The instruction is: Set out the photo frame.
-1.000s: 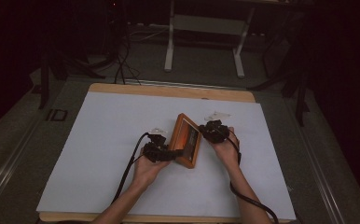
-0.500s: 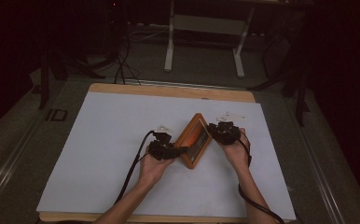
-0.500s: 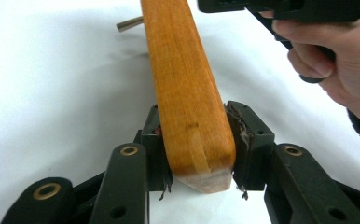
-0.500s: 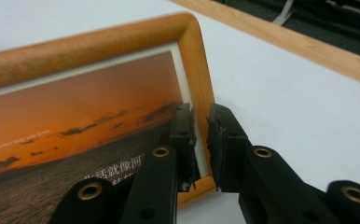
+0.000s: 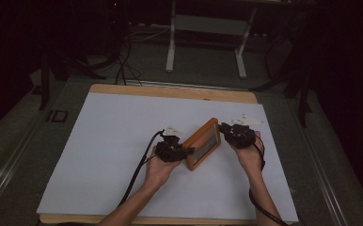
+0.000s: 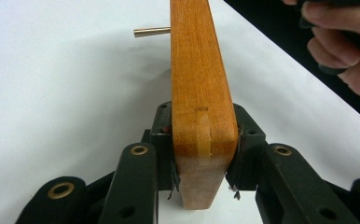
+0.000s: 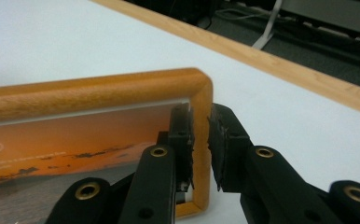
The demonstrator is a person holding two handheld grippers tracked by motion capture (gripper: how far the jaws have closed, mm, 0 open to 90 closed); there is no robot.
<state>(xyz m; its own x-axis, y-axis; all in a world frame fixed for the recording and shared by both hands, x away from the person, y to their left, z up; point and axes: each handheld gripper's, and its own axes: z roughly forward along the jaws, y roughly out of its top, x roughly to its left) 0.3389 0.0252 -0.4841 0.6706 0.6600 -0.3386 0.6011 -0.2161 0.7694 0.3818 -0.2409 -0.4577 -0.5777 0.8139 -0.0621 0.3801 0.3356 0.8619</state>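
An orange wooden picture frame (image 5: 202, 143) stands tilted on its edge at mid-table, held between both grippers. My left gripper (image 5: 189, 151) is shut on its near lower end. In the left gripper view the jaws (image 6: 201, 163) clamp the frame's edge (image 6: 197, 70), and a brass pin (image 6: 151, 31) sticks out of the frame's left face. My right gripper (image 5: 223, 128) grips the far upper end. Seen from the right gripper view, its jaws (image 7: 200, 135) straddle the frame's side rail (image 7: 201, 93), one pad over the glass and the orange photo (image 7: 75, 144).
A white sheet (image 5: 123, 141) covers the table, with a wooden edge (image 5: 170, 90) at the far side. A grey metal stand (image 5: 205, 23) and cables (image 5: 123, 66) sit on the floor beyond. The other hand (image 6: 341, 46) appears at the upper right of the left gripper view.
The frame has gone from lying nearly flat to standing tilted on edge, and has shifted right. Both hands moved with it, the right one outward.
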